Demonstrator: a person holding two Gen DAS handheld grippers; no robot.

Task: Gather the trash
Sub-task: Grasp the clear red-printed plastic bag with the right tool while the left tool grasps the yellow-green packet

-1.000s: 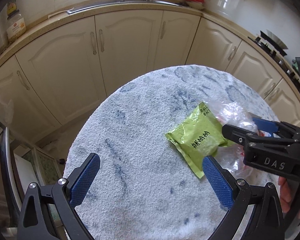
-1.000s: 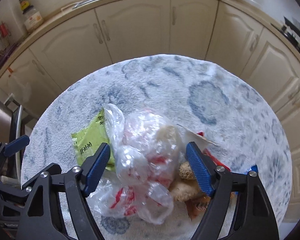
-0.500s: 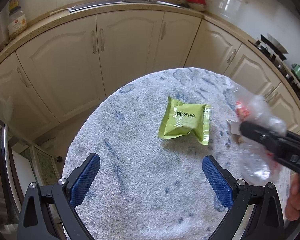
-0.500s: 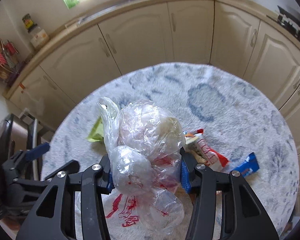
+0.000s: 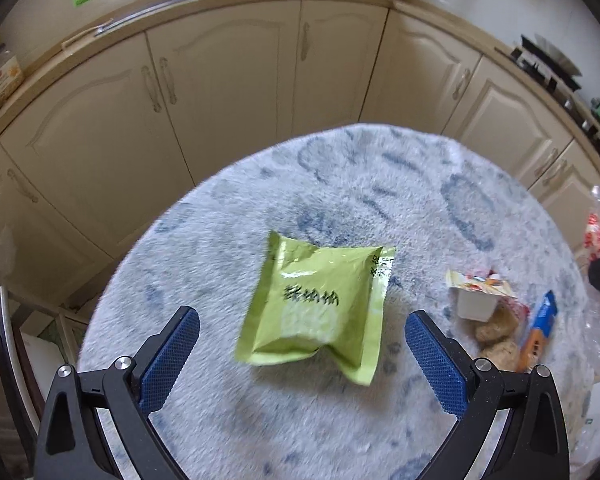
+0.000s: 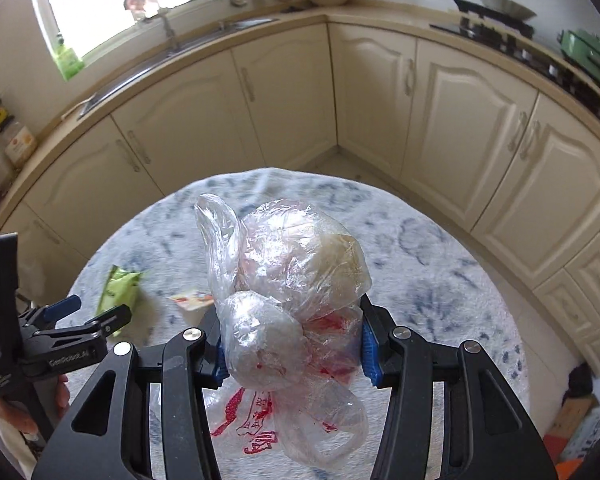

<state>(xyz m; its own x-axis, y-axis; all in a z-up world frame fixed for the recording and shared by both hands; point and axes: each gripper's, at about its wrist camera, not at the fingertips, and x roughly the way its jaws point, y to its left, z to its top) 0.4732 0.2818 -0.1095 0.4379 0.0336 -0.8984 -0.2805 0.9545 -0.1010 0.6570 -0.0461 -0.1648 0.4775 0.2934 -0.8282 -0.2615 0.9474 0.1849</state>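
bag: clear plastic bag [image 6: 288, 280] with red print, bunched up, pinched between the blue pads of the right gripper [image 6: 292, 344]; lifted clear of the table, lower part hangs under the jaws
bag contents: pale rounded lump at top right, smaller wrapped ball at lower left, red bits showing through; exact items cannot tell
right jaws: pressed in on the bag from both sides, plastic bulges above and below the pads
left gripper [image 5: 300, 344]: jaws spread wide and closing slightly, nothing between the pads; hovers above the green packet [image 5: 320, 304], pads not touching it
green packet: flat sealed pouch, black print, lies on the table near its middle, tilted; in the right wrist view it sits at the left, partly behind the left gripper
small tub [image 5: 476, 300]: white cup, peeled foil lid half lifted, on the table right of the green packet; inside not visible
other trash: brown crumpled lumps [image 5: 496, 336] and blue-orange wrapper [image 5: 540, 328] just beside the tub, near the right rim
table [image 5: 380, 184]: round, fuzzy white-blue cover; far half bare, left part bare
edges: trash cluster sits close to the right rim; green packet well in from every edge
surroundings: cream cabinets [image 5: 220, 92] curve round the far side, floor gap between them and the table
hand [image 6: 24, 408]: person's hand holds the left gripper's handle, lower left of right wrist view
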